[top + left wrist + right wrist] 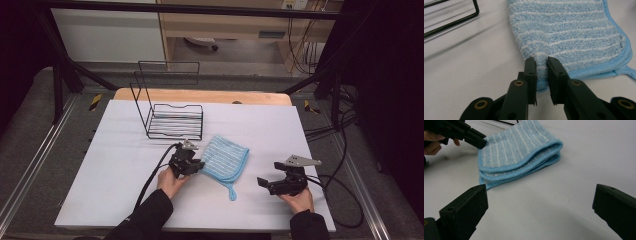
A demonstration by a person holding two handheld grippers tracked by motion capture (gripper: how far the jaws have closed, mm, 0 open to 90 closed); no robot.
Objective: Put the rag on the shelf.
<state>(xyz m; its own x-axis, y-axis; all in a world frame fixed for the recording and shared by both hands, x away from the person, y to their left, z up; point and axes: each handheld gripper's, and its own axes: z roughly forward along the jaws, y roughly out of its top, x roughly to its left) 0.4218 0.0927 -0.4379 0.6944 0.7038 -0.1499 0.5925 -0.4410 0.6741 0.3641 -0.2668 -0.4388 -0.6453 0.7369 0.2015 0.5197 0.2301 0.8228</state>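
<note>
In the high view, a folded light-blue striped terry cloth (225, 160) is seen lying on the white table cover (100, 175), in front of a black wire rack (175, 121); the left gripper (192, 167) is set against the cloth's left edge, and the right gripper (265, 183) is kept apart at the right. In the left gripper view, a fold of the cloth (569, 32) is pinched between narrow jaws; the grip should probably be deepened so every layer is caught before lifting. In the right gripper view, wide, empty jaws are aimed at the cloth (519, 152), whose stacked layers are shown; its near edge could be steadied.
</note>
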